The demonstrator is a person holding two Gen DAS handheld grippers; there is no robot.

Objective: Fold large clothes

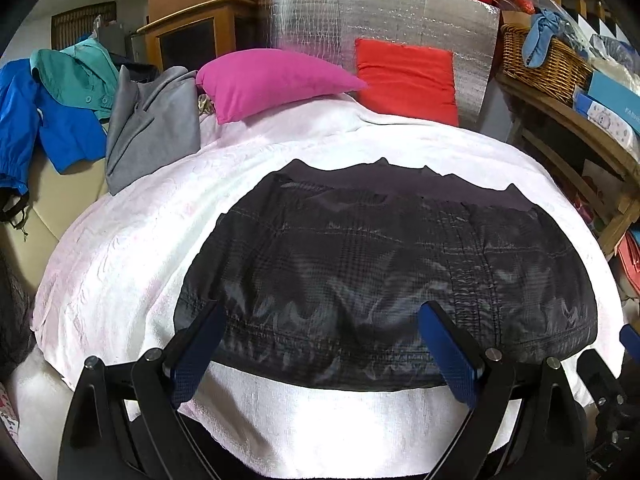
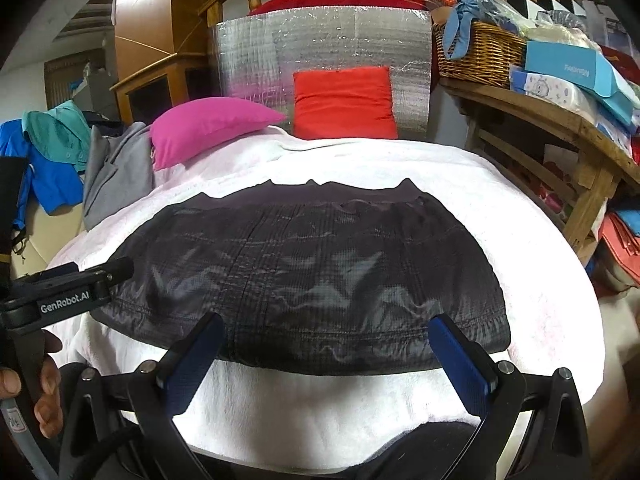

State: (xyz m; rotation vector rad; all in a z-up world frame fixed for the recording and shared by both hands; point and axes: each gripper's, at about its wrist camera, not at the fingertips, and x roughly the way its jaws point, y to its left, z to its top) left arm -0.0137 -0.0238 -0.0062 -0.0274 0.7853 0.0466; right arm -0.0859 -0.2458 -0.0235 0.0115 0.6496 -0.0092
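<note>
Dark checked fabric fills the middle of the white towel-covered bed [image 1: 120, 264], and that is your garment [image 1: 384, 264]: a thin, slightly shiny jacket-like piece, already doubled into a wide rounded slab with a stitched hem along the near edge and a matt purple lining peeking out along the far edge. It lies flat and centred, probably so both sides are in equal reach for the next fold.

Your left tongs [image 1: 320, 344] hover over the near hem, released, blue ribbed pads spread wide with nothing between them. Your right tongs [image 2: 332, 356] do the same further right, jaws apart and empty, just above the hem. Both sit low and near, a sensible stance for pinching the hem corners and carrying them to the far edge.

Watch that slick cloth; it looks likely to slide on the nubby towel.

At the far end a pink cushion [image 1: 272, 80] and a red cushion [image 1: 406, 80] lean against a silver foil panel [image 1: 360, 12]. A grey garment [image 1: 152, 124] and a blue jacket [image 1: 52, 128] wait at far left, a wicker basket [image 2: 476, 52] at far right.
</note>
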